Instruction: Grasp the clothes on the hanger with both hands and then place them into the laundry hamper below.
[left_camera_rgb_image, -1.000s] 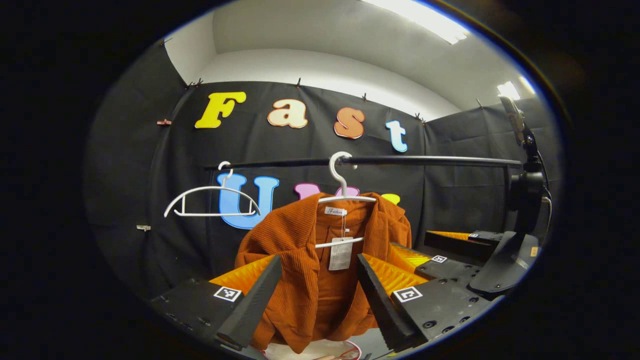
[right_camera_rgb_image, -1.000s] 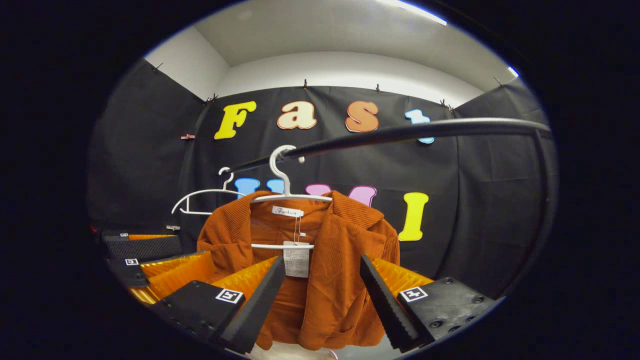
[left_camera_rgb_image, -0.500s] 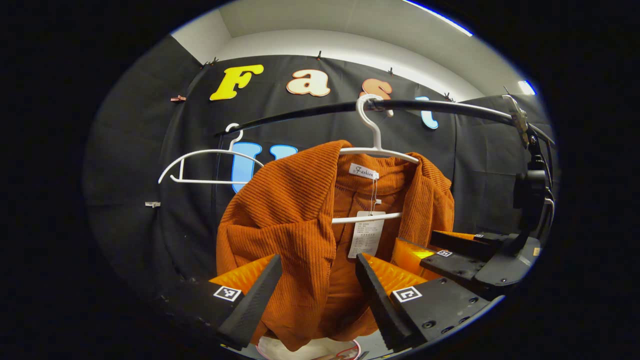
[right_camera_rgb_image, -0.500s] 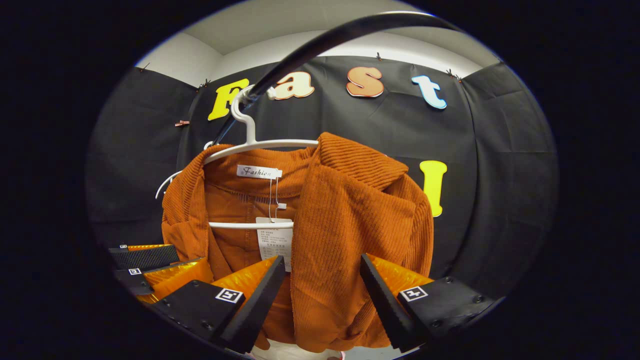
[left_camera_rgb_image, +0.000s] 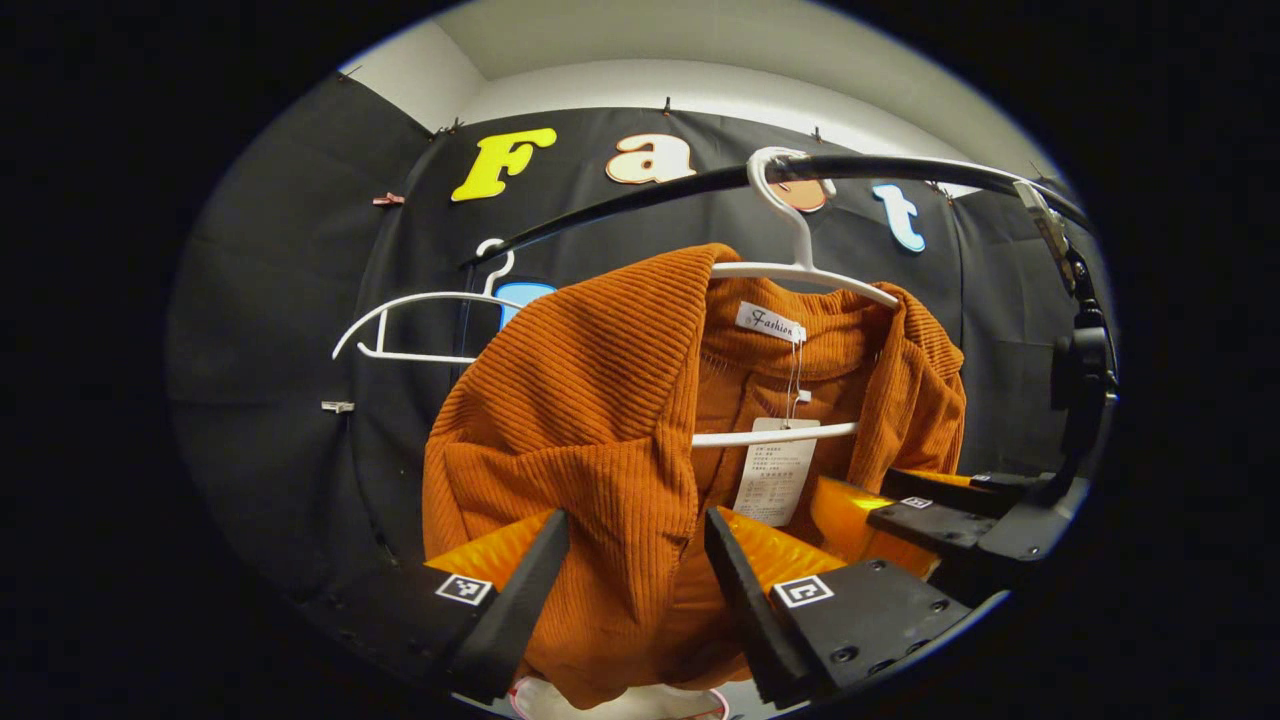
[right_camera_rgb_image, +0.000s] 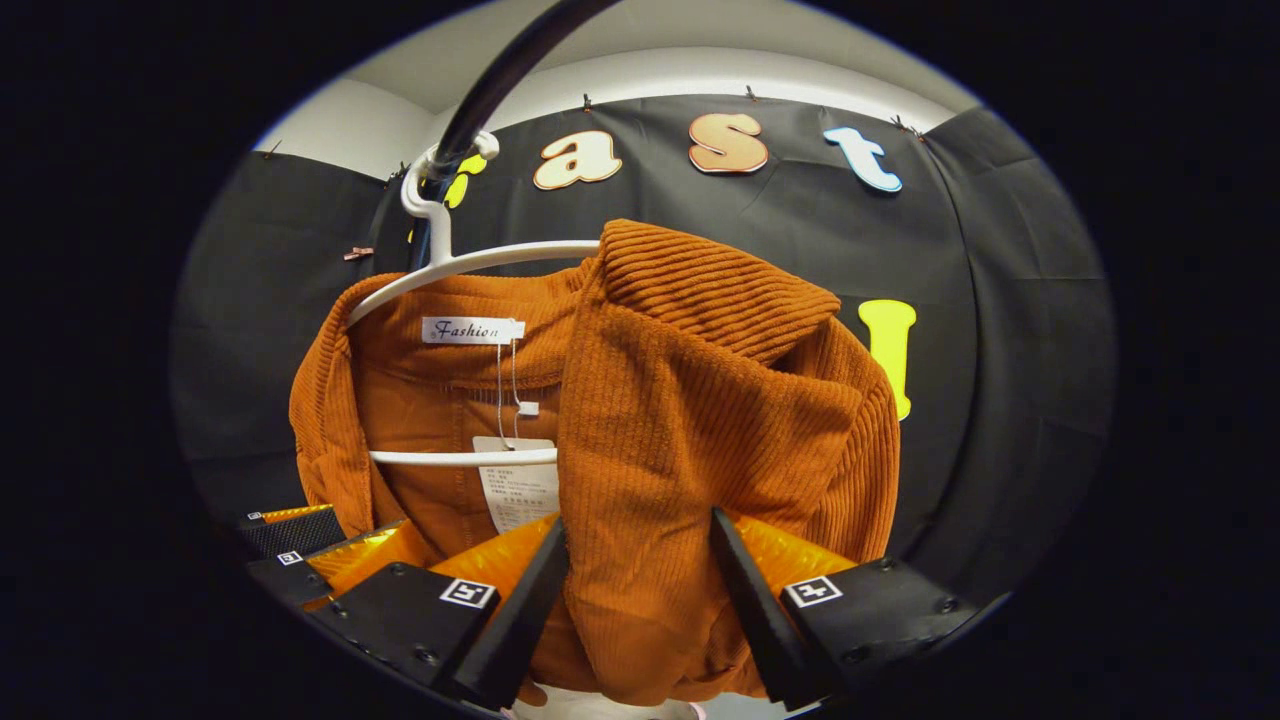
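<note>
The rust-orange ribbed jacket (left_camera_rgb_image: 600, 420) hangs on a white hanger (left_camera_rgb_image: 800, 270) from the black rail (left_camera_rgb_image: 900, 170), straight ahead of both tongs. The left tongs (left_camera_rgb_image: 637, 590) stand open around its left front panel, the right tongs (right_camera_rgb_image: 640, 590) open around the right panel; neither pinches yet. Its long axis runs vertically. Both look equally near.
</note>
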